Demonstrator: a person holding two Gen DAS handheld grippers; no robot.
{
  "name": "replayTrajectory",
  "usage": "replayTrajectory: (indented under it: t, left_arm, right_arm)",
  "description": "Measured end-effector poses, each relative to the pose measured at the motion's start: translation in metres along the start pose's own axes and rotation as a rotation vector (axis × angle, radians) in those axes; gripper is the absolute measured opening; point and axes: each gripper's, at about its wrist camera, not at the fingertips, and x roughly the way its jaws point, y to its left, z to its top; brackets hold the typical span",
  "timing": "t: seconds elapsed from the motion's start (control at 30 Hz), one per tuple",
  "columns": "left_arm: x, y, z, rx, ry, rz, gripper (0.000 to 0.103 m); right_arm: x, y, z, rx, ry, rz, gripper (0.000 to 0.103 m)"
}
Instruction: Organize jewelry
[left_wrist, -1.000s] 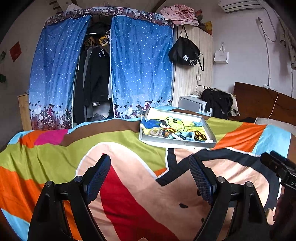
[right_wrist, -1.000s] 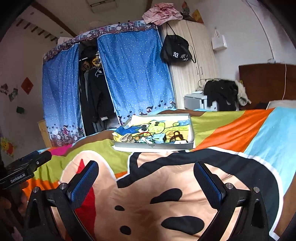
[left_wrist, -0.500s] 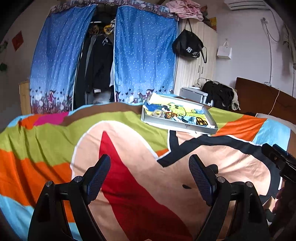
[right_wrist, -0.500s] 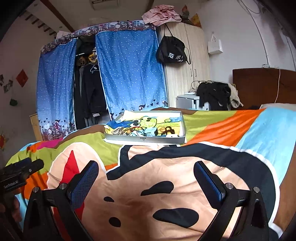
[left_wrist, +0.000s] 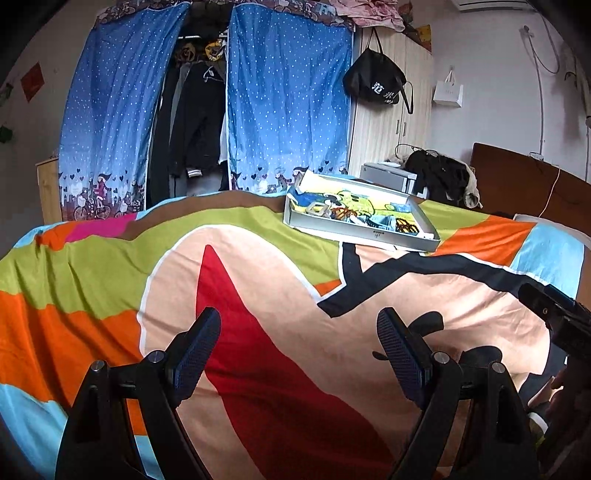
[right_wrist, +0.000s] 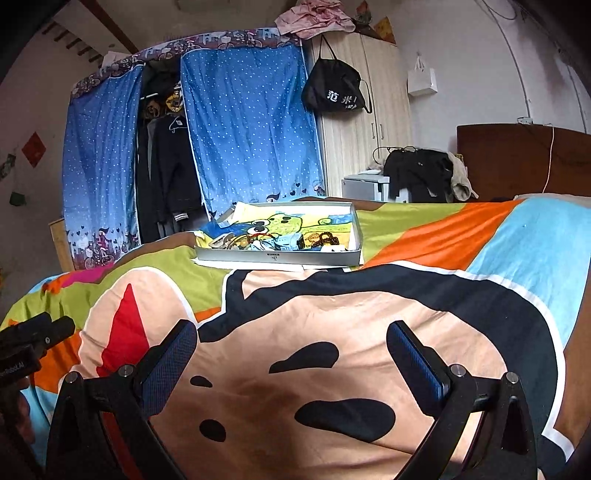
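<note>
Ahead, shallow rectangular tray, tangled beads

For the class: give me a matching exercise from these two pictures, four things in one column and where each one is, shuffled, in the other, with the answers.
Things
1. black bag
2. pink cloth
3. tray
4. dark jacket

Places
A. between the blue curtains
B. on the bedspread
C. on top of the wardrobe
D. hung on the wardrobe front

Pairs: 1-D, 2-C, 3-B, 4-A
</note>
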Motion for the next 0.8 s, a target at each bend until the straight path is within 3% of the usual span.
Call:
replayTrajectory:
  t: [0.8]
  left_arm:
    - [0.0009, -0.0001, 0.0003, 0.010, -0.007, -0.006, 0.082]
  right_arm:
    - [0.0016, 0.0014, 0.0011, 0.000, -0.005, 0.004, 0.103]
